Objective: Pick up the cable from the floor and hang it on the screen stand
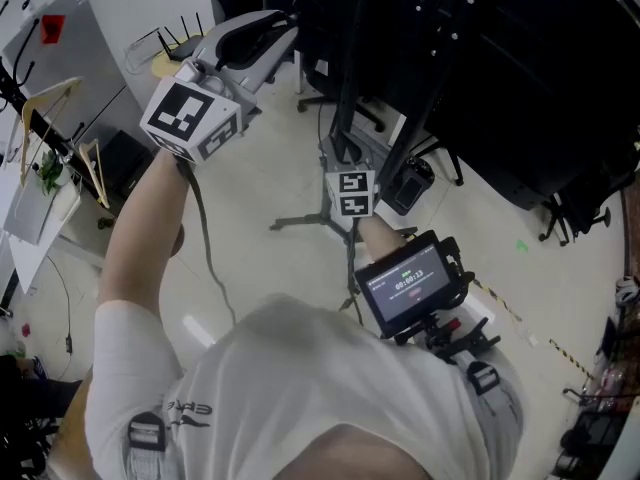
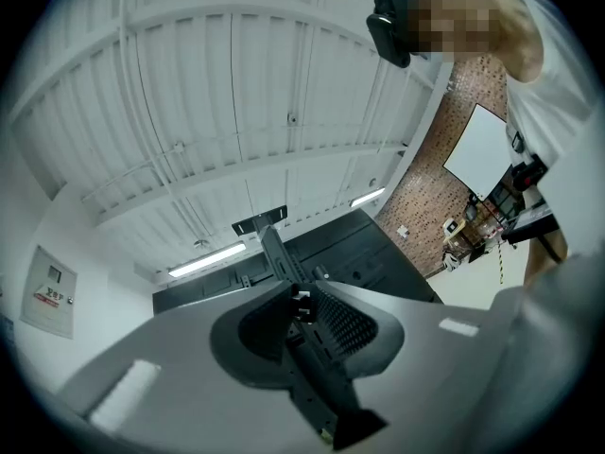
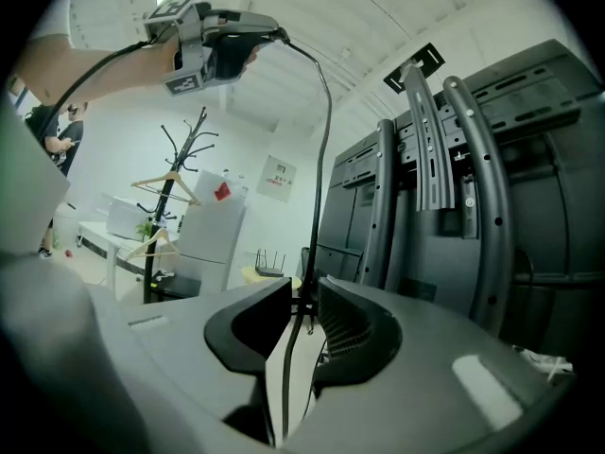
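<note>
A thin black cable (image 3: 326,112) runs taut between my two grippers. My left gripper (image 1: 283,25) is raised high at the upper left, and its jaws are shut on the cable's end (image 2: 304,322), aimed up at the top of the black screen stand (image 2: 274,244). My right gripper (image 3: 304,308) is lower, close to the stand's curved rails (image 3: 430,140). It is shut on the cable where the cable passes between its pads. In the head view only its marker cube (image 1: 352,193) shows, in front of the stand posts (image 1: 350,68).
A wooden coat rack with hangers (image 3: 175,178) stands to the left beside a white cabinet (image 3: 210,230). Tripod legs (image 1: 310,220) spread on the floor under the stand. Office chairs (image 1: 575,218) are at the right. A recorder screen (image 1: 410,283) is mounted on the person's chest.
</note>
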Demonstrator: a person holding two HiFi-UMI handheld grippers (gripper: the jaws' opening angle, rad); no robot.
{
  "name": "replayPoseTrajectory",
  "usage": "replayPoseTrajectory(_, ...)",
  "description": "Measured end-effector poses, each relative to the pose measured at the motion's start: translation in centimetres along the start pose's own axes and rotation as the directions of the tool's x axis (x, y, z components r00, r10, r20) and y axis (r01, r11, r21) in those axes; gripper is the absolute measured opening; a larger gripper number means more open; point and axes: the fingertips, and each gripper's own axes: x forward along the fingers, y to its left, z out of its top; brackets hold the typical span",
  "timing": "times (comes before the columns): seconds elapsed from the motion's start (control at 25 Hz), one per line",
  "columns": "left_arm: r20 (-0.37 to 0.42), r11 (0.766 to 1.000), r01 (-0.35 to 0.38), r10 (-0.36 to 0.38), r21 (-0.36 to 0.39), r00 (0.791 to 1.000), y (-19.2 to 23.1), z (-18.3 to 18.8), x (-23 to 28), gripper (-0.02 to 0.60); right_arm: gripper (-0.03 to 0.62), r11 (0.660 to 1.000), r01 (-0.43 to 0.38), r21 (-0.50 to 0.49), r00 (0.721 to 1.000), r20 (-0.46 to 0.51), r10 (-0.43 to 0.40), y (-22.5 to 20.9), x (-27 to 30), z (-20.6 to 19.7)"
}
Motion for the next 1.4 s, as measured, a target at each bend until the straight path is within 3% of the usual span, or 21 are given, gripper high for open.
replayPoseTrajectory(0.52,0.021,1.000,0.004,-0.004,0.008,1.000,0.8,1.6,0.8,0.080,0.039,1.000,0.027,0.013,1.000,-0.008,-0.027,-0.1,-0.3,-0.4)
replayPoseTrajectory(0.88,0.025,0.999,-0.005,0.007,-0.046,1.000,2.6,-0.2,0.5,0.080,0.026,0.986,0.164,0.034,0.986,0.004,-0.165,-5.4,-3.8,0.0)
replayPoseTrajectory(1.08,0.047,0.996,0.023,-0.019,-0.084,0.999,0.8,1.2,2.8,0.080,0.026,0.957,0.290,0.026,0.957,0.025,-0.290,-11.5,-10.1,2.1)
replayPoseTrajectory(1.4,0.071,0.987,0.064,-0.054,-0.150,0.996,-0.3,0.6,8.0,0.080,0.023,0.877,0.480,-0.012,0.875,0.084,-0.478,-22.2,-17.9,7.6)
